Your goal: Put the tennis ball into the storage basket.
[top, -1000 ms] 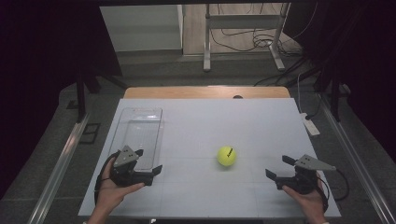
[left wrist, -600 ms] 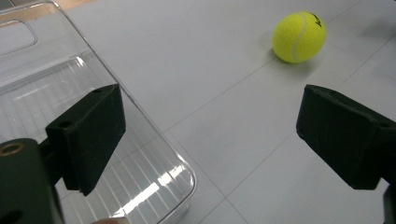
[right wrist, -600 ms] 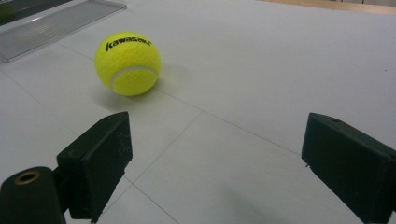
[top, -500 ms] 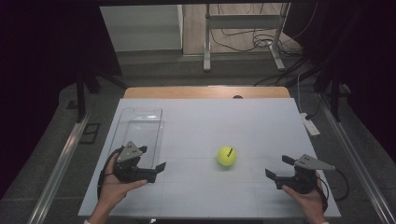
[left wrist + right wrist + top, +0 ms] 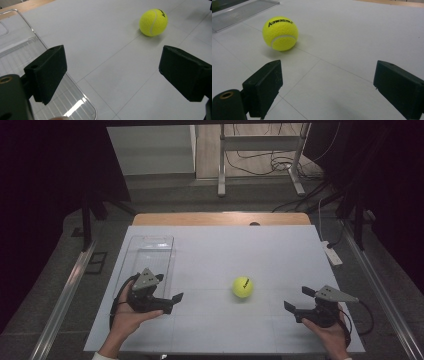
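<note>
Lying between tennis ball and left gripper; bare table.

The ball is a bright yellow tennis ball with a white seam and black lettering, resting free on the white table. It lies between the two grippers, ahead of the left gripper and off to the right of its open jaws. It sits ahead and left of the right gripper, touched by neither.
</note>
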Available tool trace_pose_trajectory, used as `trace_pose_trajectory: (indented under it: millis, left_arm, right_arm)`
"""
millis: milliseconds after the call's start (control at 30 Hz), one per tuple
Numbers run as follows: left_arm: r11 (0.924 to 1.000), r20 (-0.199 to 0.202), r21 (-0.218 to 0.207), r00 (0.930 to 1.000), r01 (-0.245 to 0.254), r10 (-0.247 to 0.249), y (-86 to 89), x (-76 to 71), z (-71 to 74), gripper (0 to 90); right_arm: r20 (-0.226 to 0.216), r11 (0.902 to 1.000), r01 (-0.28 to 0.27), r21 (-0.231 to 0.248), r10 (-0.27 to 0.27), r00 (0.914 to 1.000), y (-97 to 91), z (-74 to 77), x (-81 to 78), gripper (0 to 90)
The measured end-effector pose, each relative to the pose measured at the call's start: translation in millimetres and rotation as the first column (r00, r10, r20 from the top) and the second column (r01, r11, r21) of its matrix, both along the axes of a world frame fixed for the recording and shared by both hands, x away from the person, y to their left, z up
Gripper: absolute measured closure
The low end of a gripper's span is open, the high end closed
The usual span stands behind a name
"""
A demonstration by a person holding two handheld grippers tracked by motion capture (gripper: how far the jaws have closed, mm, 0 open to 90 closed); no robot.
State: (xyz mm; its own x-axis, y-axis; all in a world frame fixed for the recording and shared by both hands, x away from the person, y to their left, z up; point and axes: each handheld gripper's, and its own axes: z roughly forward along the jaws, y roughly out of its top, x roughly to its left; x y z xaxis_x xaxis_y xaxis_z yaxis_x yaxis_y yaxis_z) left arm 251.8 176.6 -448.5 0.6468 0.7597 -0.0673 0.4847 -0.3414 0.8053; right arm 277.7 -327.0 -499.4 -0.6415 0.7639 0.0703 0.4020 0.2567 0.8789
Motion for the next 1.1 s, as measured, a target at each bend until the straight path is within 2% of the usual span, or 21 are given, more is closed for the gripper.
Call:
trace_pose_trajectory:
  millis: [1100]
  left_arm:
    - [0.9967,-0.013,0.021,0.9968,0.079,-0.078,-31.3,16.3,3.5,9.4]
  right_arm:
    - [0.000,1.0000,0.002,-0.008,-0.002,1.0000,-0.1,-0.7,0.6,8.9]
